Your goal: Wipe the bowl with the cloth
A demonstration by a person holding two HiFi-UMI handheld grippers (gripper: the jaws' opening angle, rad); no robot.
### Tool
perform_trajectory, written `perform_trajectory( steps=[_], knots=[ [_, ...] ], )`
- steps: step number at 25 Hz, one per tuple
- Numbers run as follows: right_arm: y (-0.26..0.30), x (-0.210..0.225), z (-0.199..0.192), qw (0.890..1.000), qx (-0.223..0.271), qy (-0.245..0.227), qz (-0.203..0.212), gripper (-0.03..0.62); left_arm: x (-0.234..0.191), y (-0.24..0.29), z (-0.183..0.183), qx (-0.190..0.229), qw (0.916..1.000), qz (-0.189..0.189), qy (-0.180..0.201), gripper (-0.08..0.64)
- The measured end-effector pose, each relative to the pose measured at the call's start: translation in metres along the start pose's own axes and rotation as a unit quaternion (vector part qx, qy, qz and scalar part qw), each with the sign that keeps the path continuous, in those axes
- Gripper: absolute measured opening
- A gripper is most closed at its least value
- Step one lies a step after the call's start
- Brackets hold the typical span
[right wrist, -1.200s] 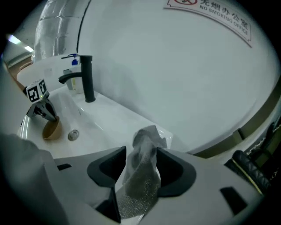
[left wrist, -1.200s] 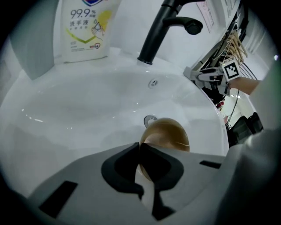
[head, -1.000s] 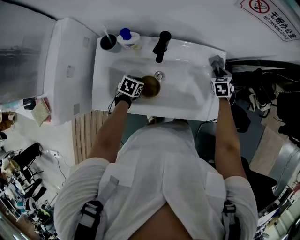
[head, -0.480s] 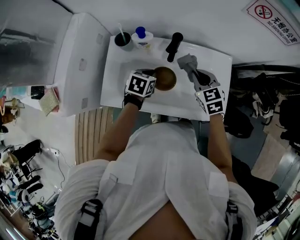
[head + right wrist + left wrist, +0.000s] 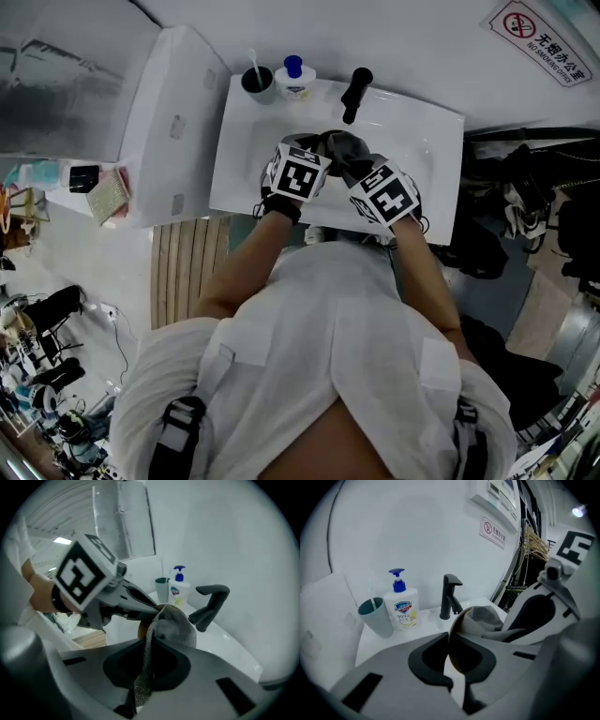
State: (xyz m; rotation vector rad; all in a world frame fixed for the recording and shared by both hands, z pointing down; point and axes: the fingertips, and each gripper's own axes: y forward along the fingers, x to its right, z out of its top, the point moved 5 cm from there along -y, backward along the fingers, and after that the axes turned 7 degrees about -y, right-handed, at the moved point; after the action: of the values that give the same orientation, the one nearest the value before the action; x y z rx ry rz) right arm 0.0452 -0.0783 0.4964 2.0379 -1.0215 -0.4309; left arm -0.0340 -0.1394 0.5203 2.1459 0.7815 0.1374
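Upper left to upper centre of the head view: a tumbler (image 5: pixel 255 80), a pump soap bottle (image 5: pixel 293 80) and a black tap (image 5: pixel 353 92) stand along the back of the white washbasin (image 5: pixel 239 178). None of them is disturbed.

Left gripper (image 5: pixel 456 660): I find it clamped narrow on the rim of the brown bowl (image 5: pixel 455 630), as it was a second ago. The bowl sits edge-on between the jaws, over the middle of the basin.

Cloth (image 5: pixel 176 625): this is the change. A second ago it was at the far right edge of the basin, well apart from the bowl. It is now bunched against the bowl, touching it and hiding most of it in the head view. I cannot tell whether it lies on the bowl's inside or outside.

Right gripper (image 5: pixel 143 667): a second ago it stood about half open at the basin's right edge. It is now pinched fully on a fold of the grey cloth and has crossed to the frame centre, just beside the left gripper.

Assessment: pickup and approach are complete and contact is made. I judge the wiping itself to be only at its start. The grip on the rim must hold against the rubbing pressure.
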Motion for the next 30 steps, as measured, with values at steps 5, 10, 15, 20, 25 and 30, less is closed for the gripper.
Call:
perform_trajectory(
  steps=[5, 10, 15, 20, 25, 30],
  knots=[
    [0.000, 0.029, 0.003, 0.990, 0.018, 0.098, -0.097, 0.032, 0.026, -0.013, 0.002, 0.009, 0.9989, -0.045, 0.003, 0.021],
    [-0.012, 0.036, 0.013, 0.980, 0.064, 0.092, -0.162, 0.032, 0.048, -0.025, 0.009, 0.022, 0.9964, -0.082, 0.002, 0.041],
    [-0.007, 0.022, 0.018, 0.989, 0.087, 0.083, -0.090, 0.031, 0.039, -0.032, 0.016, 0.040, 0.9965, -0.073, -0.004, 0.034],
    [0.006, -0.003, 0.011, 0.998, 0.025, 0.057, -0.001, 0.031, 0.031, -0.034, 0.018, 0.057, 0.9962, -0.059, -0.027, 0.032],
    [0.005, -0.004, 0.000, 0.997, -0.059, 0.007, -0.039, 0.031, 0.024, -0.035, 0.016, 0.051, 0.9971, -0.052, -0.023, 0.028],
    [-0.011, 0.019, 0.001, 0.984, -0.077, -0.013, -0.161, 0.031, 0.026, -0.036, 0.012, 0.038, 0.9977, -0.055, -0.006, 0.031]
  ],
)
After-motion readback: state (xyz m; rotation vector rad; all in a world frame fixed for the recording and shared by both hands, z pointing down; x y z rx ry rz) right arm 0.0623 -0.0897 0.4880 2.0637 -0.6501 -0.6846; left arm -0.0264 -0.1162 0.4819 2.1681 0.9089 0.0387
